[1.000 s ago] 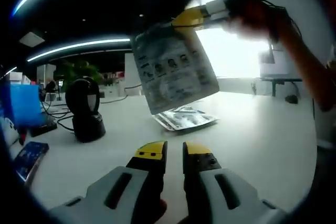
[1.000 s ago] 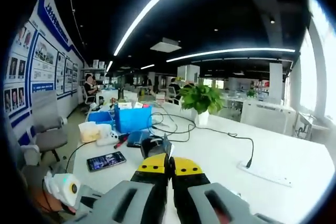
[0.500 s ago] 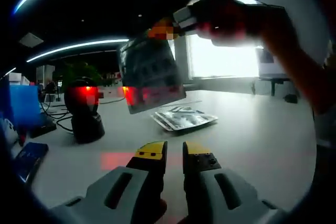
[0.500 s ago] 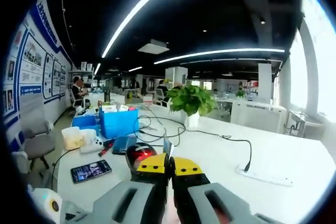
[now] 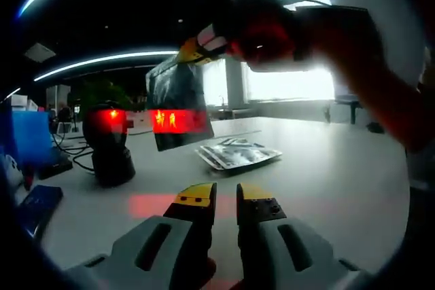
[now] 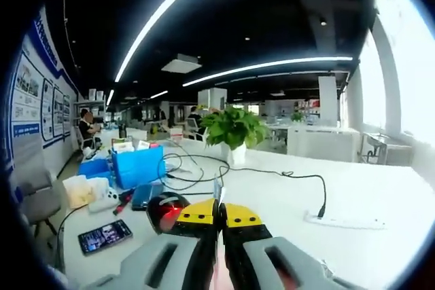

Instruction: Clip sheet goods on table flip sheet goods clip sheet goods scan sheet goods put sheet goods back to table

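A: Left gripper [image 5: 225, 198], nearest in the left gripper view: jaws seen low over the white table [image 5: 340, 174], a narrow gap between the yellow tips, nothing held.

B: Noted. And the right gripper [image 6: 219, 210]?

A: In the right gripper view the jaws are pressed together on the thin edge of the sheet good [image 6: 216, 191], which is seen edge-on, standing up between the tips. From the left gripper view the same sheet good [image 5: 175, 103] is seen hanging in the air from that gripper's yellow tips, held up by a hand [image 5: 262, 28], with a red bar of light across its lower part.

B: Where is it relative to the scanner?

A: Just beside the black scanner [image 5: 109, 142], off the table, apart from it. A red light is lit on the scanner head. In the right gripper view the scanner [image 6: 167, 212] sits just behind the jaw tips, red glow visible.

B: Anything else on the table?

A: A stack of more packets [image 5: 238, 155] lying flat behind the held one. Farther back in the right gripper view: a phone [image 6: 104, 236], a blue bin [image 6: 137, 166], cables [image 6: 272, 174], a potted plant [image 6: 231, 130].
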Tool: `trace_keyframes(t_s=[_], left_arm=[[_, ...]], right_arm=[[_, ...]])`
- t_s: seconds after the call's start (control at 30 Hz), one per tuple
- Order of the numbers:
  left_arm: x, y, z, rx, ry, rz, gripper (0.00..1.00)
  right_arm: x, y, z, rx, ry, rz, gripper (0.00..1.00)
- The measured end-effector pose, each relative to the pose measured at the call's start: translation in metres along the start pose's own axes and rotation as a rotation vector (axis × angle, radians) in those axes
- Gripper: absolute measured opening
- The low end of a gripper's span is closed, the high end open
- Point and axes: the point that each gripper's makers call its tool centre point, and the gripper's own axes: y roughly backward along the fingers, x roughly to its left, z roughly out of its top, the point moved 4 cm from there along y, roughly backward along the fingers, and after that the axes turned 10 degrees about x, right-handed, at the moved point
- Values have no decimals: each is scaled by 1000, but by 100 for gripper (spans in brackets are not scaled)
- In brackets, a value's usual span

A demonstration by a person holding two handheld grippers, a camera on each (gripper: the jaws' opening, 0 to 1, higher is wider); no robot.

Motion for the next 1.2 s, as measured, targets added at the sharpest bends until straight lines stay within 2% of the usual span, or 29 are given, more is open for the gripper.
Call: trace_keyframes(t_s=[0.33,0.53,0.87,1.07,1.2], left_arm=[[-1,0,1,1,-7,1,5],[-1,0,1,0,-12,3,5],[-2,0,1,2,-17,2,5],[-2,0,1,4,-19,3,5],[-2,0,1,4,-23,6,5]], right_arm=[[-1,-15,-5,-11,-71,-66,0],[-5,-20,-5,-14,-86,-71,0],[-9,-10,-2,-25,-82,-50,0],[-16,6,2,-34,-50,-22,0],[-22,23,-3,-35,-44,2,0]])
